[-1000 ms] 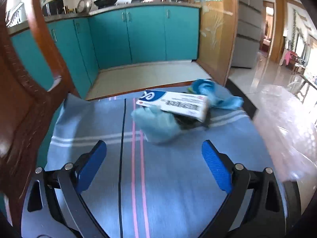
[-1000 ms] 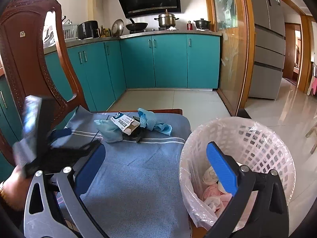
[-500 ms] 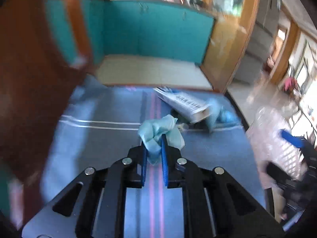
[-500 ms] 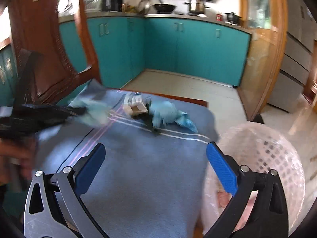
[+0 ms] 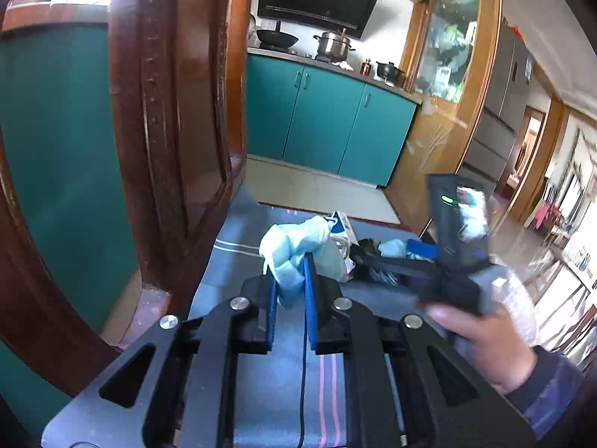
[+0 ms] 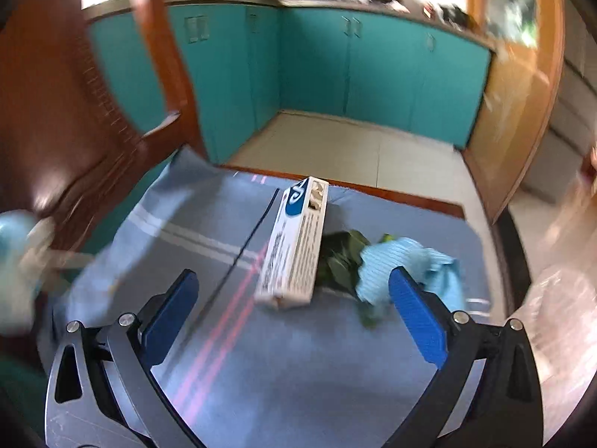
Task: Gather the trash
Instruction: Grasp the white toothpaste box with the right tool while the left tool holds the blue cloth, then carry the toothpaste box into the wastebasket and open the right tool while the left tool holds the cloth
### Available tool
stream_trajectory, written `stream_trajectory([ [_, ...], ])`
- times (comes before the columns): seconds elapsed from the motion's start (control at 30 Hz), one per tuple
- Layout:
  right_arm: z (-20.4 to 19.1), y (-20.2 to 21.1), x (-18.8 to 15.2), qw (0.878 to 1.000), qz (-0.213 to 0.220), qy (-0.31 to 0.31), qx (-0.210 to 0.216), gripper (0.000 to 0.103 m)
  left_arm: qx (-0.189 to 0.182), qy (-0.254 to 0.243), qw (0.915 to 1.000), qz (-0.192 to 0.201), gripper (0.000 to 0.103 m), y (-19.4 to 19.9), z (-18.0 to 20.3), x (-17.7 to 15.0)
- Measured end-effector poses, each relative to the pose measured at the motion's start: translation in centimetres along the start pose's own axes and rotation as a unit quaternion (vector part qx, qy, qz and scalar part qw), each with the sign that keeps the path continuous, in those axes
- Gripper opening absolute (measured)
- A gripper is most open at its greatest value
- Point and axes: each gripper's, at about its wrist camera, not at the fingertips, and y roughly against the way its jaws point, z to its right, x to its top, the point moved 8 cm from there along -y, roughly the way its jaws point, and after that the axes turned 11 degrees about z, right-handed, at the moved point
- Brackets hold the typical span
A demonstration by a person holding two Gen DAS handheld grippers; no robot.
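Kitchen: pale wad (image 5: 289,257) newly pinched, seemingly lifted.

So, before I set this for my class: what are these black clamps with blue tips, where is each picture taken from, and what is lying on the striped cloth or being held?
There is no robot here. A person carries a two-fingered hand-held gripper in each hand, and a wide-angle camera on each looks forward along its fingers.

In the left camera's picture, the left hand-held gripper is shut on a crumpled pale blue wad. The person's right hand shows at the right of that picture.

In the right camera's picture, the right hand-held gripper is open and empty above the blue striped cloth. On the cloth lie a long white cardboard box with a blue logo, some dark green leaves and a second pale blue crumpled piece.

The job is collecting trash.
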Motion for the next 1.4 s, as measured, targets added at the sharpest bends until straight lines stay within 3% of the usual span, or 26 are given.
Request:
stream_trajectory([
  [0.13,0.8,-3.3,0.4,0.998,-0.032,-0.059,-0.019,0.089,0.0,-0.018,0.9998,-0.001,0.015,0.1,-0.1,-0.1],
  [0.2,0.3,-4.7,0.0,0.997,-0.056,-0.056,-0.015,0.071,-0.004,-0.014,0.9999,-0.004,0.016,0.1,-0.3,-0.1],
  [0.33,-0.9,-6.8,-1.5,0.993,-0.103,-0.056,-0.003,0.05,-0.005,-0.003,1.0,-0.006,0.016,0.0,-0.5,0.0],
  [0.37,-1.2,-7.1,-2.0,0.992,-0.11,-0.059,0.004,0.04,-0.006,-0.002,1.0,-0.005,0.016,0.1,-0.5,0.1],
  [0.4,-1.2,-7.0,-2.0,0.993,-0.1,-0.065,0.005,0.03,-0.006,-0.002,1.0,-0.005,0.016,0.2,-0.5,0.1],
  [0.43,-1.1,-6.5,-1.7,0.994,-0.083,-0.072,0.007,0.028,-0.007,-0.003,1.0,-0.004,0.016,0.2,-0.5,0.2],
  [0.57,-2.5,-3.2,-1.1,0.994,-0.046,-0.076,0.062,0.025,-0.008,-0.002,1.0,-0.002,0.017,0.4,-0.6,0.3],
  [0.77,-2.8,5.4,-0.7,0.994,0.007,-0.04,0.098,0.024,-0.012,0.007,0.9999,-0.009,0.018,0.3,-0.1,-0.1],
  [1.0,0.9,14.6,-3.0,0.994,0.051,-0.029,0.091,0.024,-0.032,-0.016,0.9989,-0.028,0.018,-0.1,2.7,-1.6],
  [1.13,2.2,16.4,-5.0,0.996,0.064,-0.019,0.067,0.024,-0.039,-0.031,0.998,-0.039,0.018,-0.6,4.4,-2.6],
  [1.4,3.2,17.2,-6.0,0.996,0.064,-0.006,0.07,0.024,-0.042,-0.062,0.9956,-0.057,0.018,-1.3,6.2,-4.6],
])
